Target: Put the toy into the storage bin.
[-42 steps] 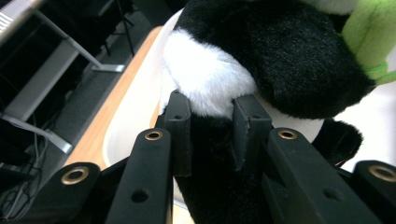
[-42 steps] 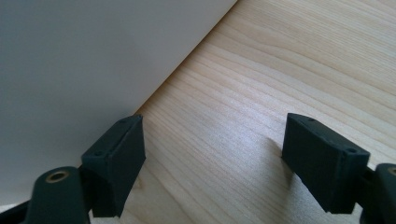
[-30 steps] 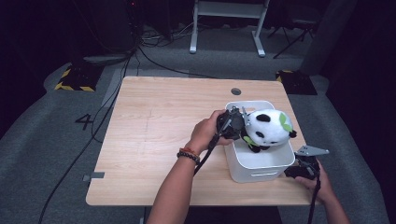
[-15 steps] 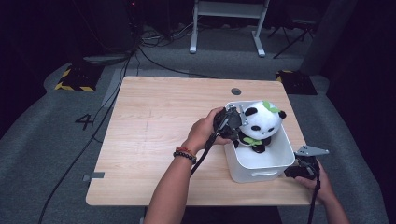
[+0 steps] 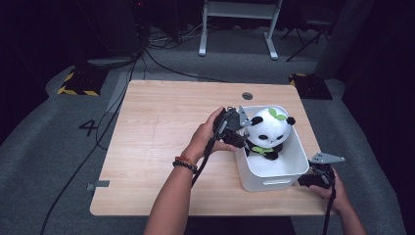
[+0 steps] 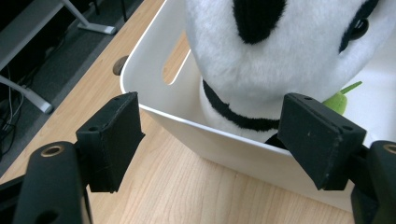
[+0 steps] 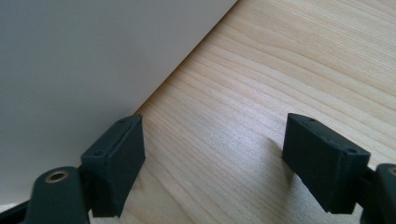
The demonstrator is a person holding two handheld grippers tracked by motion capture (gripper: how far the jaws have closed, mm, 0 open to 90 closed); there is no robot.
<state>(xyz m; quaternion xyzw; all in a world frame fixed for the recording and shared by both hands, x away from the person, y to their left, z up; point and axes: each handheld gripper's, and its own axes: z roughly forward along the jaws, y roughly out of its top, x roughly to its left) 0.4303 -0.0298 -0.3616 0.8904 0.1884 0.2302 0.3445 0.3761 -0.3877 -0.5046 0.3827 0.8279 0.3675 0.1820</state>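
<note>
A plush panda (image 5: 268,131) with a green leaf on its head sits upright in a white bin (image 5: 266,182) on the right side of the wooden table (image 5: 161,137). My left gripper (image 5: 243,138) is open at the bin's left wall, right beside the panda. In the left gripper view the left gripper (image 6: 210,126) straddles the bin wall (image 6: 224,144), with the panda (image 6: 261,51) just beyond the jaws and not gripped. My right gripper (image 5: 304,180) rests open by the bin's front right corner. The right gripper (image 7: 212,135) holds nothing, over bare wood beside the bin wall (image 7: 93,56).
A round cable hole (image 5: 247,96) sits in the table just behind the bin. The table's left half is bare wood. Cables (image 5: 112,122) trail over the grey floor to the left, and a white stand (image 5: 240,29) is behind the table.
The panda, held tilted above the bin a second ago, has come down and left into the bin and now sits upright. The left gripper has let go of it. The right gripper has stayed put.
</note>
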